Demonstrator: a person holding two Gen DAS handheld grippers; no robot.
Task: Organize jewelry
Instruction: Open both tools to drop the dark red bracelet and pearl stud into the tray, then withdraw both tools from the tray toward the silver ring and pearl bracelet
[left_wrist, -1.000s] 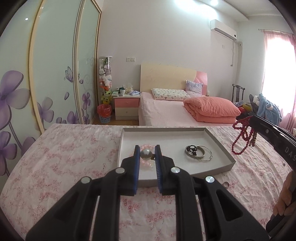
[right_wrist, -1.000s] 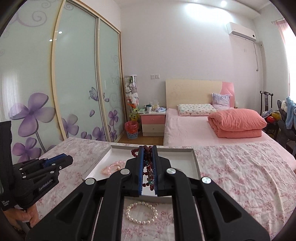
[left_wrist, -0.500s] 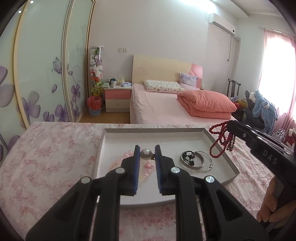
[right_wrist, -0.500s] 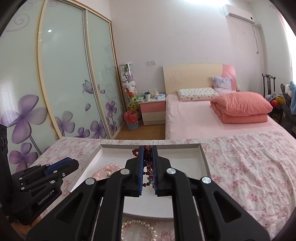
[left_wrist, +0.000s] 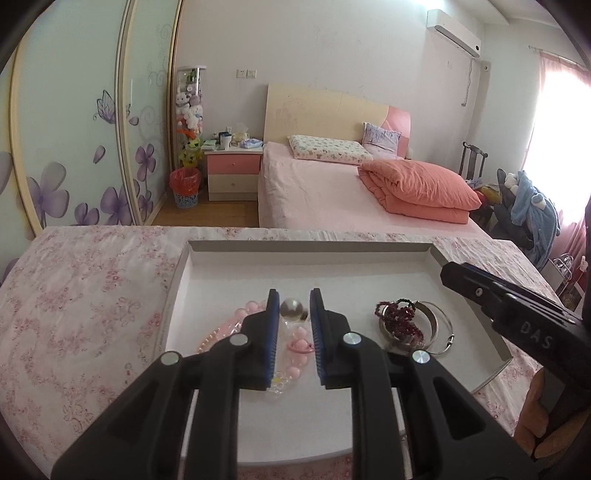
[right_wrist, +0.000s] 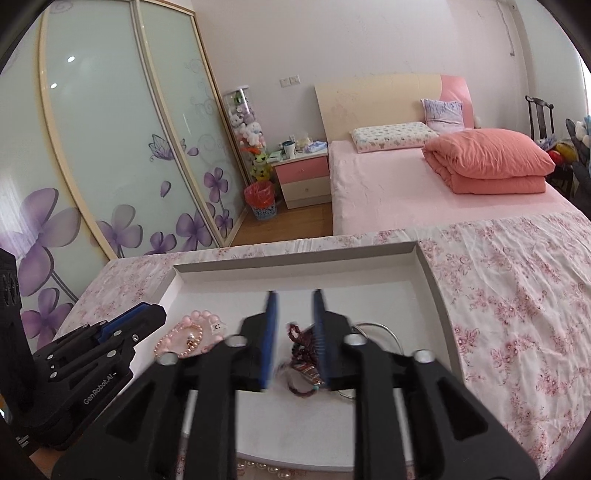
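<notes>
A white tray (left_wrist: 369, 258) lies on the floral cloth. My left gripper (left_wrist: 293, 306) is open low over the tray; a large pearl piece (left_wrist: 291, 307) lies between its fingers beside pink bead bracelets (left_wrist: 236, 321). My right gripper (right_wrist: 295, 306) is open over the tray, and the dark red bead necklace (right_wrist: 301, 341) lies below it on silver bangles (right_wrist: 384, 332). The red necklace (left_wrist: 400, 319) and bangles (left_wrist: 436, 325) also show in the left wrist view. The pink bracelets (right_wrist: 192, 332) show left in the right wrist view.
The tray's raised rim (right_wrist: 432, 280) surrounds the jewelry. A white pearl bracelet (right_wrist: 258, 467) lies on the cloth in front of the tray. The floral cloth (right_wrist: 517, 295) spreads to the right. A bed (left_wrist: 351, 199) stands beyond.
Both grippers moved forward and down over the tray and opened. The red necklace left my right gripper and now lies on the bangles; the pearl piece is no longer pinched by the left fingers.
</notes>
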